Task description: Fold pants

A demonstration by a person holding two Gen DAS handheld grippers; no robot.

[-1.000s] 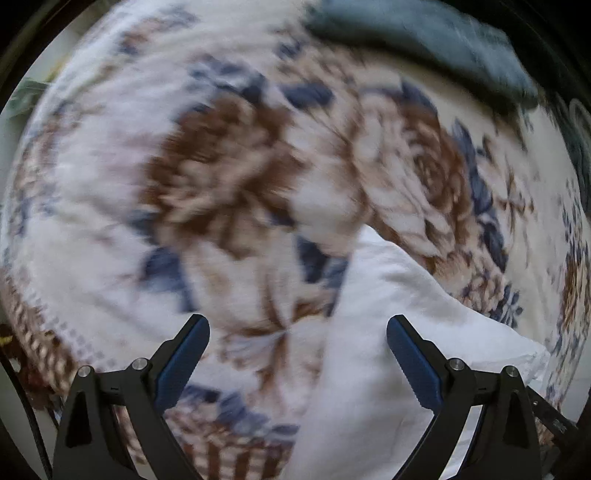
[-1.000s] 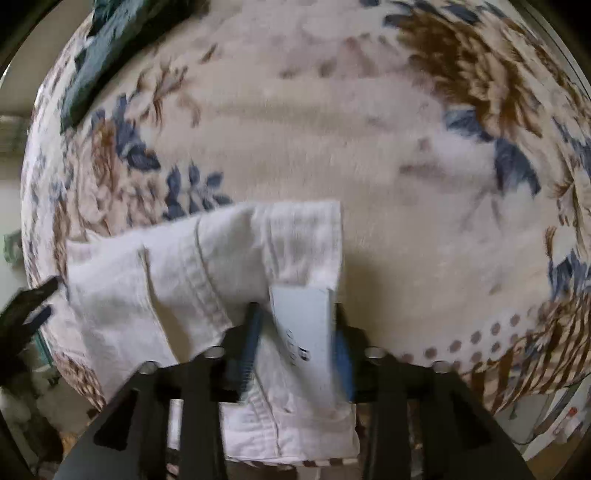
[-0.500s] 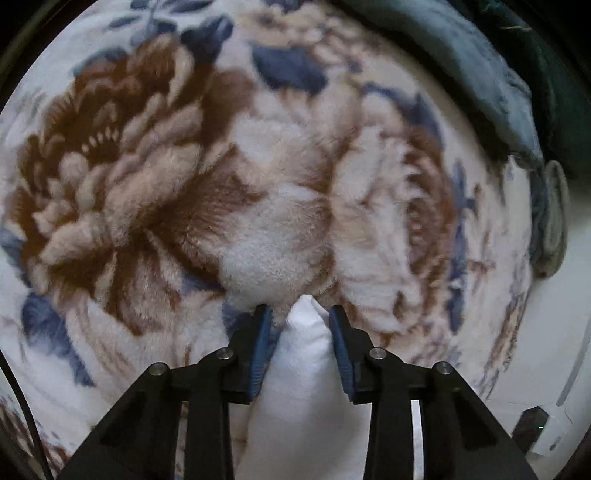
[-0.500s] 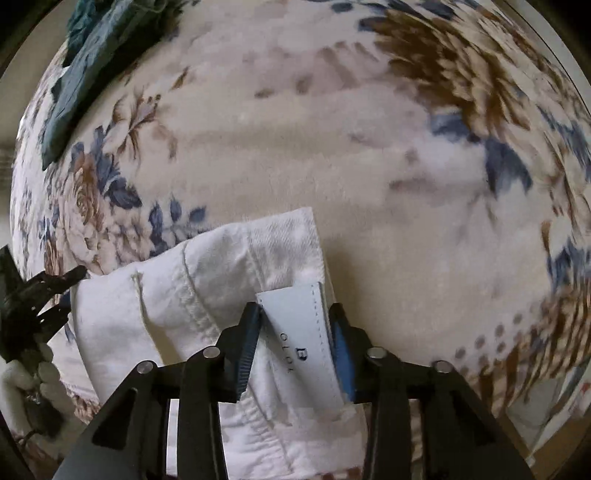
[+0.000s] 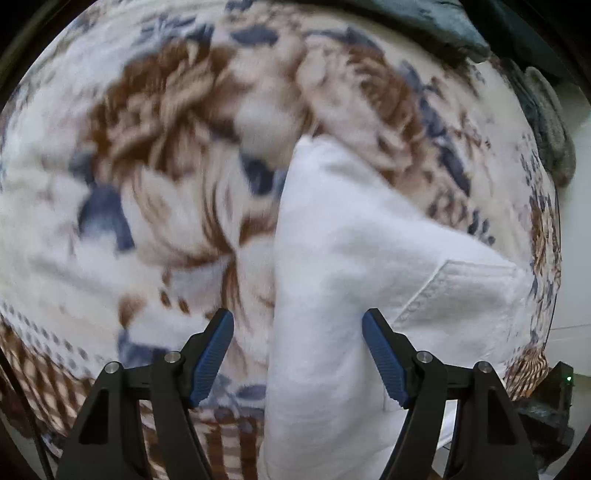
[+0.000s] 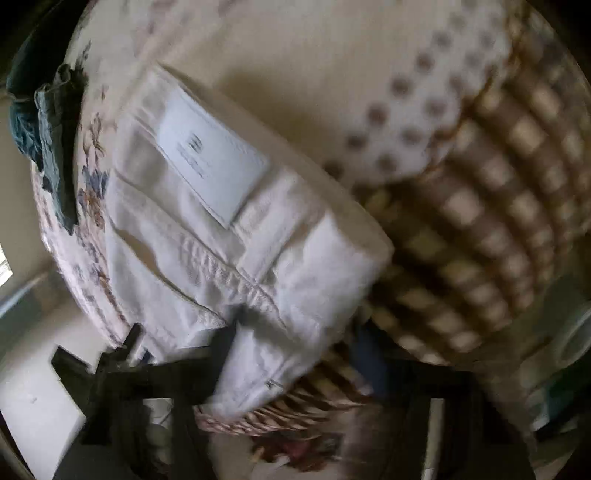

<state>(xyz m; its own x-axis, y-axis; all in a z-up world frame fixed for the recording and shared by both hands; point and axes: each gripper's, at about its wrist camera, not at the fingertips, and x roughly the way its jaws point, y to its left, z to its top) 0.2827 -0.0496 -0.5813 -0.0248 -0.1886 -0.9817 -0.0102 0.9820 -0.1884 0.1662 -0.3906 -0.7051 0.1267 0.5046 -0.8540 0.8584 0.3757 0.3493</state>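
The white pants (image 5: 354, 266) lie folded on a floral blanket (image 5: 155, 155). In the left wrist view my left gripper (image 5: 297, 354) is open, its blue pads either side of the folded edge, holding nothing. A back pocket seam (image 5: 436, 284) shows at the right. In the right wrist view, which is blurred, the pants (image 6: 207, 236) lie as a folded bundle with the white waistband label (image 6: 210, 162) facing up. My right gripper (image 6: 295, 347) is blurred; its fingers stand wide apart at the bundle's near edge and look open.
A dark teal garment (image 6: 44, 133) lies at the blanket's far edge, also in the left wrist view (image 5: 480, 26). The blanket's brown checked border (image 6: 487, 229) hangs over the bed's edge. Pale floor (image 6: 33, 398) lies below.
Both grippers have let go of the pants and opened. The left one has pulled back from the fold. The right one has swung away, with the label free on top.
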